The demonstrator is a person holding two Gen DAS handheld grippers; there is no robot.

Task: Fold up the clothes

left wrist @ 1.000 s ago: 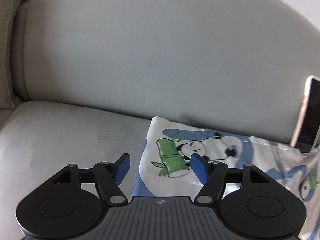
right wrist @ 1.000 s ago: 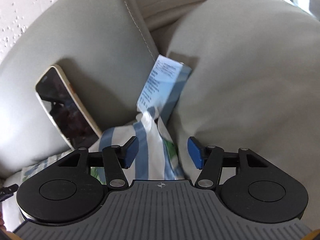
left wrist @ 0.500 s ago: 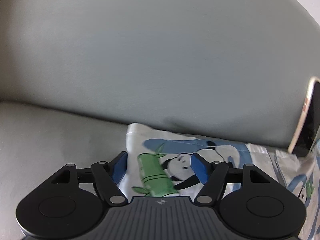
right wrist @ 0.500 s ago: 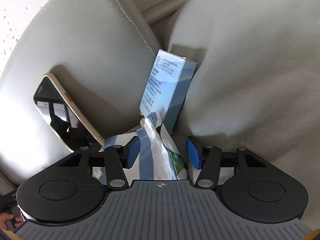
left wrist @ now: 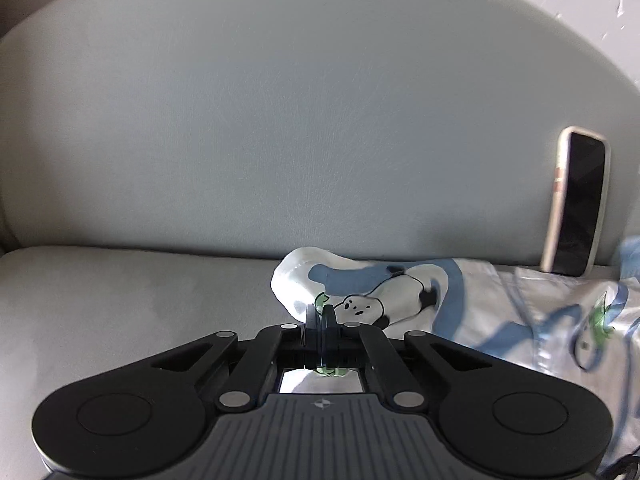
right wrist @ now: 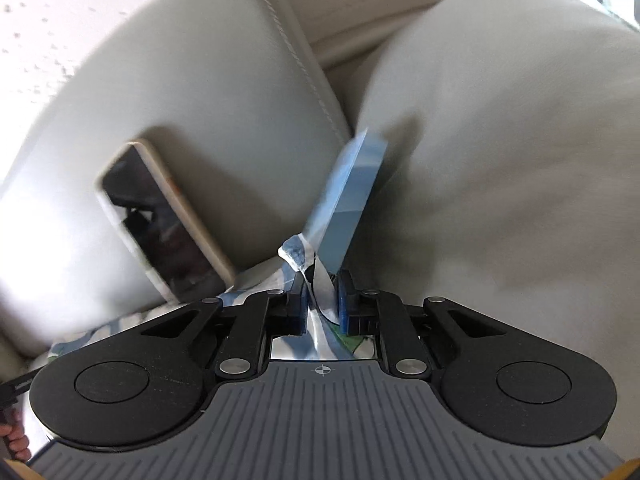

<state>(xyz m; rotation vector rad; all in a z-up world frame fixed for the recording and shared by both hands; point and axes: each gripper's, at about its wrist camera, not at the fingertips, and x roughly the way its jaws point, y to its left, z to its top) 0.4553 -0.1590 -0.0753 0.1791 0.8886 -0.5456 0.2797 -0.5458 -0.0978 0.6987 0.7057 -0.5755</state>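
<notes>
A white garment (left wrist: pixel 400 300) printed with pandas, green bamboo and blue bands lies along the back of a grey sofa seat (left wrist: pixel 120 300). My left gripper (left wrist: pixel 320 312) is shut on its left corner, and the cloth curls up just beyond the jaws. In the right wrist view my right gripper (right wrist: pixel 320 280) is closing on the other end of the garment (right wrist: pixel 296 252). A bunched, blue-striped fold fills the narrow gap, both pads press on it, and its tip sticks up past the fingertips.
A phone (left wrist: pixel 576 208) leans upright against the sofa backrest (left wrist: pixel 280 120), close to the left of my right gripper, phone (right wrist: pixel 164 220). A blue box (right wrist: pixel 348 208) is wedged beside a large beige cushion (right wrist: pixel 500 160). A person's fingers (right wrist: pixel 12 436) show at the bottom left.
Both grippers have gone from open to closed on the garment. The left one has risen and pulled its corner up off the seat. The right view has shifted slightly and blurred.
</notes>
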